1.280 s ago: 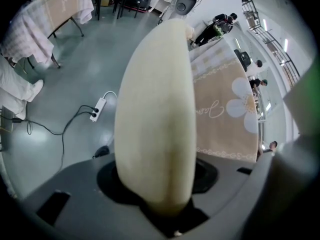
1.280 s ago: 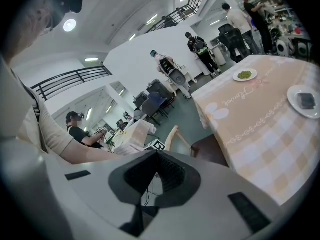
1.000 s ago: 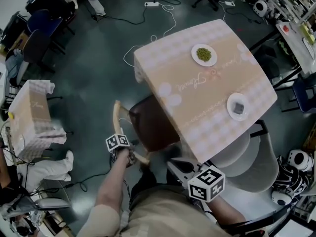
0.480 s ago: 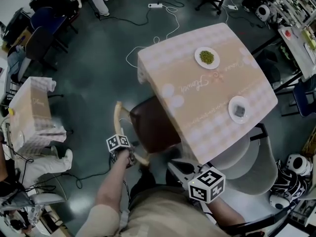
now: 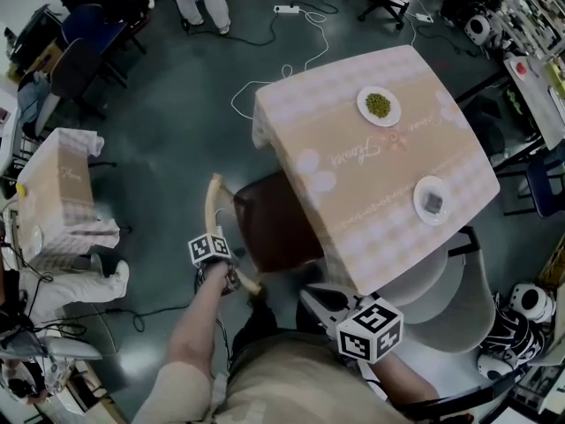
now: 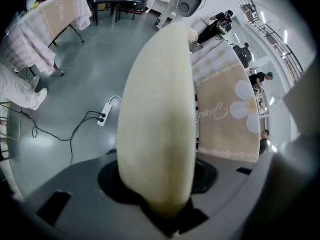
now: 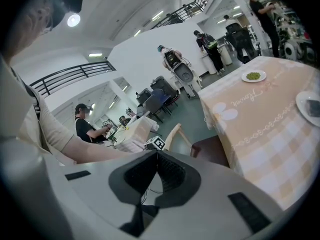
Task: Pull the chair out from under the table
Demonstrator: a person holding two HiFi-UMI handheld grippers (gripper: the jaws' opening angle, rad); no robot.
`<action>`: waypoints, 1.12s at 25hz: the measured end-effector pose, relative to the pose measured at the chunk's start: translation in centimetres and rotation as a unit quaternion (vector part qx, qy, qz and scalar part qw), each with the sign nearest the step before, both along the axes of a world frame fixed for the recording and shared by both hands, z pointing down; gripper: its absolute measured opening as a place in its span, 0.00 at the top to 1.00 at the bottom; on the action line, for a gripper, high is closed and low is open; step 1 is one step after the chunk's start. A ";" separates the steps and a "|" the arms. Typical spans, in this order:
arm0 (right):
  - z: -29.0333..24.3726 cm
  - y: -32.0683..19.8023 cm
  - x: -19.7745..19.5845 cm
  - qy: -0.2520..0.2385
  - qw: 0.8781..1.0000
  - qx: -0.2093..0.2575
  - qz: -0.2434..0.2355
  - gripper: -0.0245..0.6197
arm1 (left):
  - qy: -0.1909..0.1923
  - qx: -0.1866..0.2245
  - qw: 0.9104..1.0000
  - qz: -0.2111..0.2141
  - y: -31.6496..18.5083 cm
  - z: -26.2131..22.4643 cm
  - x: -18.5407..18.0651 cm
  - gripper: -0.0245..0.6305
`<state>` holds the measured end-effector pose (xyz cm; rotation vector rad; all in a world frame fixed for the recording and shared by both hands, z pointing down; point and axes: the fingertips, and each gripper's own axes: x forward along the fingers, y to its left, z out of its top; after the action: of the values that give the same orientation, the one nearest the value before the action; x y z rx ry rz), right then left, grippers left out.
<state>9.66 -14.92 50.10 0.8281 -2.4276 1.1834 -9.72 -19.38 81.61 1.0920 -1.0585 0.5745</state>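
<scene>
Beside the tabletop (image 5: 388, 179), the chair backrest (image 5: 212, 210) has just been pinched tighter by the left hand-held gripper (image 5: 231, 278), so pulling's basically set up; right hand-held gripper (image 7: 156, 155) is pressed together, empty.

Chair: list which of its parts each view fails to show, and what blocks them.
Legs: head view, mostly hidden under the seat and tablecloth.
Seat's far edge: head view, under the tablecloth.
Seat and legs: left gripper view, behind the backrest filling the frame.
Legs: right gripper view, cut off by the right claw's body.
</scene>
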 end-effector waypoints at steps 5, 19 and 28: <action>0.2 -0.1 0.1 0.003 1.000 0.000 0.002 0.95 | 0.002 -0.002 1.000 0.002 0.0 0.4 -0.2 0.66; -0.2 0.0 -1.1 0.011 1.000 0.005 -0.013 0.95 | -0.007 0.005 1.000 0.008 -0.5 0.3 -2.2 0.69; -0.4 0.2 -2.0 0.019 1.000 0.007 -0.021 0.95 | -0.005 0.004 1.000 0.009 -0.2 0.4 -3.3 0.69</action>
<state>7.61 -14.72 49.73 0.7921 -2.4129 1.1272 -13.01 -19.54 81.98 1.1087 -1.0614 0.5912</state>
